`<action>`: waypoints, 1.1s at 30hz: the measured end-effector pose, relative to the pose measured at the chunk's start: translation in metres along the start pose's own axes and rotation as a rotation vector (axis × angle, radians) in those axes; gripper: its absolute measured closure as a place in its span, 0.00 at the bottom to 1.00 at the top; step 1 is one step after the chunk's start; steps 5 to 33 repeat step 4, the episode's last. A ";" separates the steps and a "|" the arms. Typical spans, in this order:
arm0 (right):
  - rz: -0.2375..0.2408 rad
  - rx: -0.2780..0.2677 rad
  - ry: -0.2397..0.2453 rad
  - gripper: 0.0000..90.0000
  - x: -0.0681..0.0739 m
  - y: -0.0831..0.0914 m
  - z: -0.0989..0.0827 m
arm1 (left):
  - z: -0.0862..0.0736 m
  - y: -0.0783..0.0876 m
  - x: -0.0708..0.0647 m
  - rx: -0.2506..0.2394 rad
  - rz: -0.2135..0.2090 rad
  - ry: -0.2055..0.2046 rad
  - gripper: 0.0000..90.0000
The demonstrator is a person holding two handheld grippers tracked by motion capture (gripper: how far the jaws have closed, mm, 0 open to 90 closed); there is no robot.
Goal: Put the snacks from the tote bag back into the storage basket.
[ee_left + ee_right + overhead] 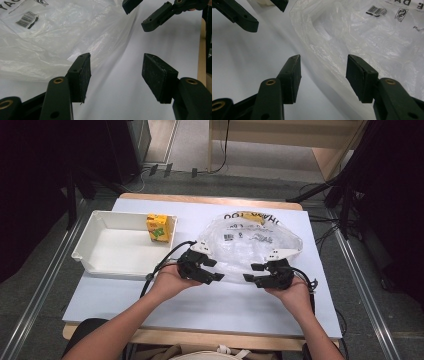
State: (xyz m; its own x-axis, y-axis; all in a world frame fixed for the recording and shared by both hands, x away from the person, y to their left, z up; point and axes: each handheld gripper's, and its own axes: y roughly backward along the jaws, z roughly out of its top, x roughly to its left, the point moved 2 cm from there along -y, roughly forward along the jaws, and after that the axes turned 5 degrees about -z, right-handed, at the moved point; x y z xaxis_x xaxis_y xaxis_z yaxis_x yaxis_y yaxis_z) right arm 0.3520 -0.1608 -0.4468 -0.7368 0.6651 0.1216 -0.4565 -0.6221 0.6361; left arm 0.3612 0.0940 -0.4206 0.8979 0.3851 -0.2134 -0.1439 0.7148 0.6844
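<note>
Both grippers sat at the near edge of the bag (250,242), mid-table, right of the tray (100,250). Left gripper (116,75) and right gripper (323,75) were wide open, nothing held; bag edge lay between right's jaws, unpinched.
</note>
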 end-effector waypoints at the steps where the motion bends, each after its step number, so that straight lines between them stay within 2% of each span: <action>1: 0.002 0.000 0.000 0.52 0.000 0.000 0.000 | 0.000 0.000 0.000 0.000 -0.002 0.000 0.46; 4: 0.005 0.005 -0.001 0.52 0.001 0.000 0.000 | 0.000 0.000 0.001 -0.003 -0.011 0.005 0.46; 33: 0.005 0.005 -0.001 0.52 0.001 0.000 0.000 | 0.000 0.000 0.001 -0.003 -0.011 0.005 0.46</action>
